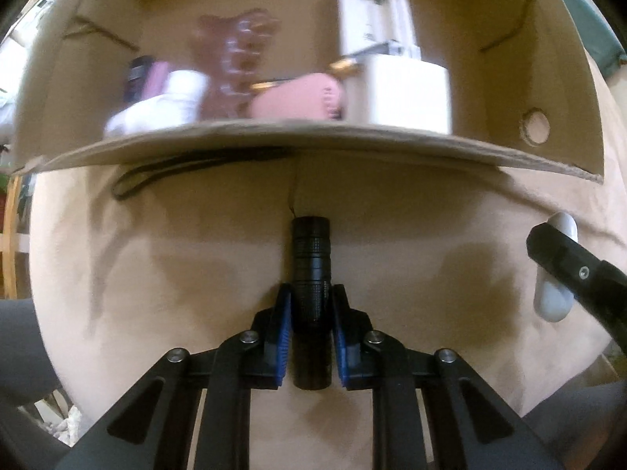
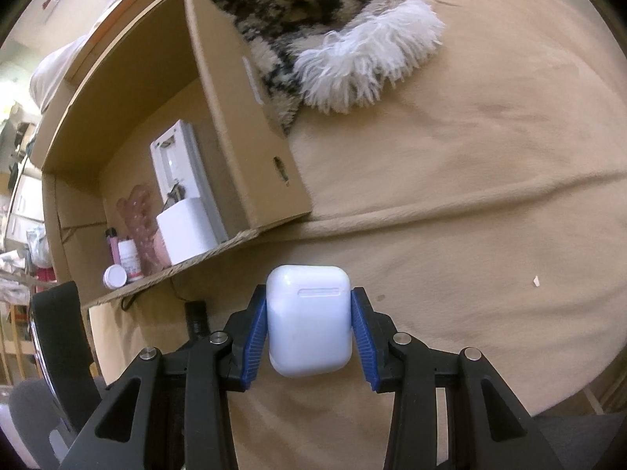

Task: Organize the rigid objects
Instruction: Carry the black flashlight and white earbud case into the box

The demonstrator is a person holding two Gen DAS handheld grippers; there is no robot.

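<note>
Fingers (image 1: 280, 337) either side of flashlight (image 1: 311, 297)

both views are warm and fairly dim, with a yellow indoor cast over the tan blanket (image 1: 411, 235). strong fisheye bending curves the cardboard box (image 1: 274, 145) rim into an arc, and black vignette fills the corners, heaviest at 10 and 2 o'clock. in the left wrist view the box contents toward 12 o'clock are smeared by motion blur, while the black flashlight (image 1: 311, 274) at centre stays crisp; soft shadows spread on the cloth at 4 and 8 o'clock beside it. in the right wrist view the white earbud case (image 2: 308, 325) is bright and slightly blown out, the fluffy rug (image 2: 368, 66) at 12 o'clock soft, daylight glare at 9 o'clock
</note>
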